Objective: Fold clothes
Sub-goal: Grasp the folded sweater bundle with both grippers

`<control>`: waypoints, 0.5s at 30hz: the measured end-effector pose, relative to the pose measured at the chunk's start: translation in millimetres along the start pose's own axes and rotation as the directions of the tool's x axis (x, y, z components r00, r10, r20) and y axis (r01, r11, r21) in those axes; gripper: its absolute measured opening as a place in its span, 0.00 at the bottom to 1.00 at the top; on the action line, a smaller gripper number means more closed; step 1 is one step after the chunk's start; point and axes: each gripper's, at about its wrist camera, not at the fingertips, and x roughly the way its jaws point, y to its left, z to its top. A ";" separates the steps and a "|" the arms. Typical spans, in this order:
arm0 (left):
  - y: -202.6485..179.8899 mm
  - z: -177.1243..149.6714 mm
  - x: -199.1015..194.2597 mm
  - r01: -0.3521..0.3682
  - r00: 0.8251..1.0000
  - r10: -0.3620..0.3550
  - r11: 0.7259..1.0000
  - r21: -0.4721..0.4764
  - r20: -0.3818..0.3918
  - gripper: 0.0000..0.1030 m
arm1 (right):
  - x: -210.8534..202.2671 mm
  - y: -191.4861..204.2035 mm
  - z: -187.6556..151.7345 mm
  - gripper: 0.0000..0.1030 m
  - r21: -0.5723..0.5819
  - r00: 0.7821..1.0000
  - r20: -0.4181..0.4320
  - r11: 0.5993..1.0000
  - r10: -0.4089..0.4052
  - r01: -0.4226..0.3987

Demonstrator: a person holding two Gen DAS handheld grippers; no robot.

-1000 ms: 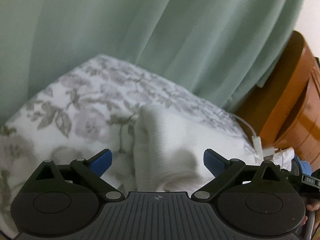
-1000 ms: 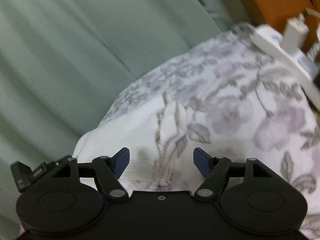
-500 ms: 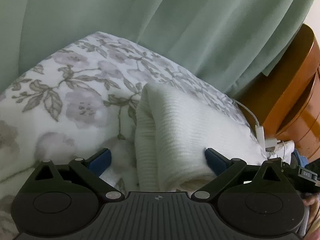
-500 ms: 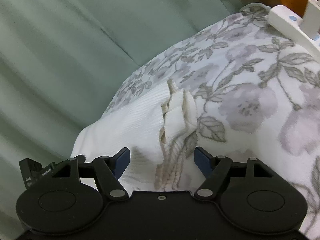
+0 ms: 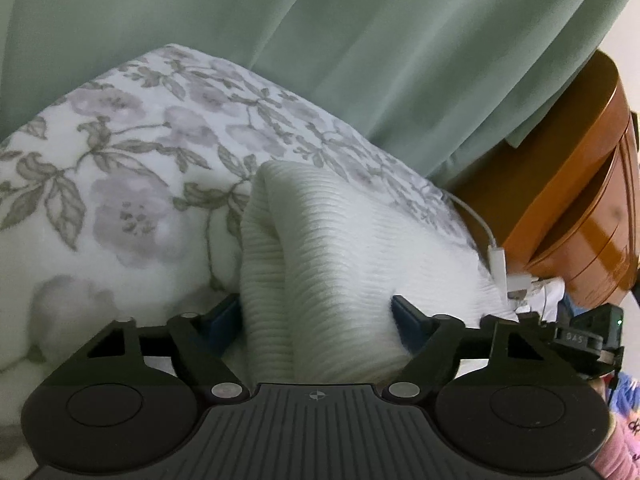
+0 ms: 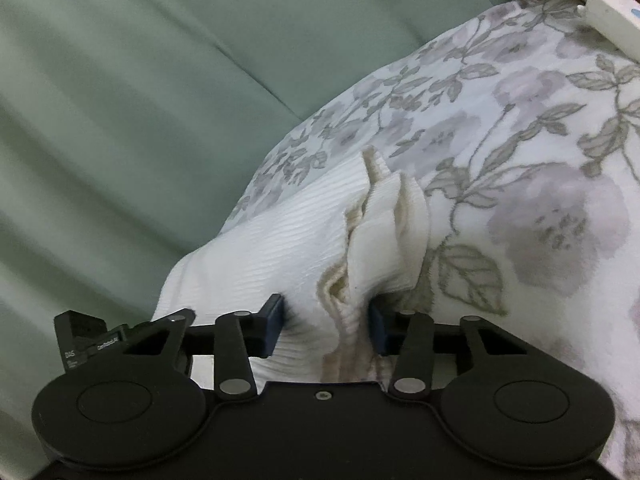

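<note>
On the flowery blanket (image 5: 132, 184) lies a white sweater (image 5: 320, 248); its near edge is hidden behind both tools; the left gripper (image 5: 316, 316) is closing, a thick fold between its jaws, both blue pads pushing into it; the right gripper (image 6: 324, 322) is closing too, squeezing the bunched edge (image 6: 380, 232) of the same sweater; a green curtain (image 5: 360, 48) hangs behind.

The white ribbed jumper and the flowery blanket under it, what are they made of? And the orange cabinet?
The white ribbed jumper looks like soft knitted yarn, perhaps wool or cotton: fine ridges run across it. The flowery white blanket seems a fuzzy fleece, matte, with grey blossoms blurring into the pile. The orange-brown rounded cabinet looks like varnished wood, since light streaks glint off it.
</note>
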 end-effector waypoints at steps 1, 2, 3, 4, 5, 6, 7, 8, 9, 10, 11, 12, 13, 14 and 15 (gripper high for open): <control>0.8 -1.0 -0.7 0.004 1.000 -0.004 1.000 -0.006 0.006 0.69 | 0.8 0.4 0.2 0.40 -0.003 1.000 -0.001 1.000 0.003 -0.003; 0.9 -2.2 -1.6 0.003 1.000 -0.003 1.000 -0.008 0.014 0.67 | 1.5 1.3 0.4 0.39 -0.009 1.000 0.000 1.000 0.004 -0.004; 0.8 -3.4 -2.2 0.003 1.000 -0.003 1.000 -0.011 0.023 0.64 | 1.7 2.6 0.6 0.38 -0.015 1.000 0.001 1.000 0.002 -0.002; 0.5 -4.9 -2.9 0.002 0.999 -0.002 1.000 -0.014 0.033 0.62 | 1.9 3.9 0.8 0.37 -0.022 1.000 0.002 1.000 0.000 0.000; -0.2 -6.1 -3.8 0.000 0.999 0.000 1.000 -0.012 0.043 0.59 | 1.7 5.7 0.7 0.36 -0.029 1.000 0.003 1.000 -0.003 0.003; -0.9 -7.2 -4.9 -0.002 0.999 0.003 1.000 -0.011 0.054 0.56 | 1.0 7.9 1.0 0.35 -0.039 1.000 0.006 0.999 -0.007 0.007; -1.9 -8.5 -6.2 -0.005 0.998 0.005 1.000 -0.009 0.065 0.55 | 0.3 10.1 1.2 0.34 -0.049 1.000 0.008 0.999 -0.011 0.011; -3.3 -10.1 -7.8 -0.007 0.997 0.008 1.000 -0.007 0.077 0.52 | -0.6 12.5 1.5 0.33 -0.060 1.000 0.011 0.998 -0.015 0.015; -5.1 -11.6 -9.1 -0.011 0.996 0.012 1.000 -0.004 0.087 0.49 | -2.5 15.8 1.9 0.32 -0.074 1.000 0.018 0.997 -0.016 0.017; -7.6 -13.0 -10.5 -0.016 0.995 0.016 1.000 0.000 0.097 0.48 | -4.5 19.1 2.3 0.32 -0.087 1.000 0.024 0.996 -0.018 0.020; -10.8 -14.4 -12.0 -0.025 0.994 0.024 1.000 0.008 0.107 0.47 | -6.9 22.0 2.9 0.31 -0.099 0.999 0.027 0.995 -0.019 0.022; -14.4 -15.6 -13.3 -0.035 0.993 0.033 0.999 0.020 0.116 0.46 | -8.1 24.6 3.8 0.30 -0.110 0.999 0.028 0.994 -0.022 0.025; -18.2 -16.9 -14.7 -0.046 0.992 0.041 0.998 0.033 0.123 0.45 | -9.5 27.2 4.6 0.30 -0.121 0.999 0.029 0.992 -0.025 0.028; -21.5 -18.0 -16.3 -0.054 0.991 0.048 0.998 0.043 0.129 0.44 | -11.3 29.6 5.1 0.30 -0.133 0.999 0.030 0.991 -0.028 0.031; -23.9 -19.0 -18.2 -0.056 0.990 0.050 0.997 0.044 0.134 0.44 | -13.1 32.1 5.6 0.29 -0.145 0.999 0.030 0.989 -0.031 0.035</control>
